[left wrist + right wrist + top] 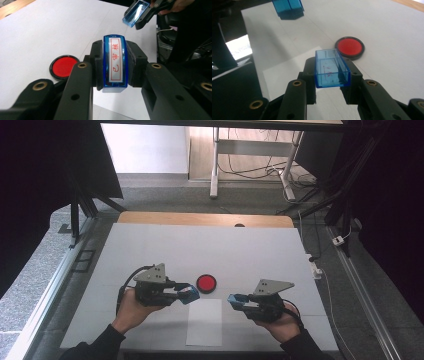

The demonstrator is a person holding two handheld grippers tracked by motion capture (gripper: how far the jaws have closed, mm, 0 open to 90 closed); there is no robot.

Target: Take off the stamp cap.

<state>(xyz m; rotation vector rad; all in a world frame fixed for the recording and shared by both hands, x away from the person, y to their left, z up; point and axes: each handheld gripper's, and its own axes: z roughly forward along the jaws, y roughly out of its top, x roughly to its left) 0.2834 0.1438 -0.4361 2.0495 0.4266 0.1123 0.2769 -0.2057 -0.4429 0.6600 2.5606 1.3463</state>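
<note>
Left gripper view: stamp (115, 63), blue body, white face label with red characters, clamped upright between the black jaws of the left gripper (115, 66). In the high view the stamp (190, 294) sits at the gripper's tip, left of table centre, off the surface.

Cap (332, 68): clear blue box, open side up, faint red smears inside, pinched across its width by the right gripper (329, 75). High view places the cap (235, 299) at the 3 o'clock side of the stamp, the two apart with a gap between them.

Ink pad (206, 282): round, red, black rim, lid off, lying flat at 12 o'clock from the gap between the grippers, touching neither.

Paper (204, 322): white sheet, lying flat at 6 o'clock from the pad, near the table's front edge; no mark can be made out on it.

Table (150, 245): white cover, wooden edge at the far side.

Status, as judged: cap is off the stamp and each part is held firmly in its own gripper. Left to do: press the stamp on the pad, mark the paper, refit the cap.
</note>
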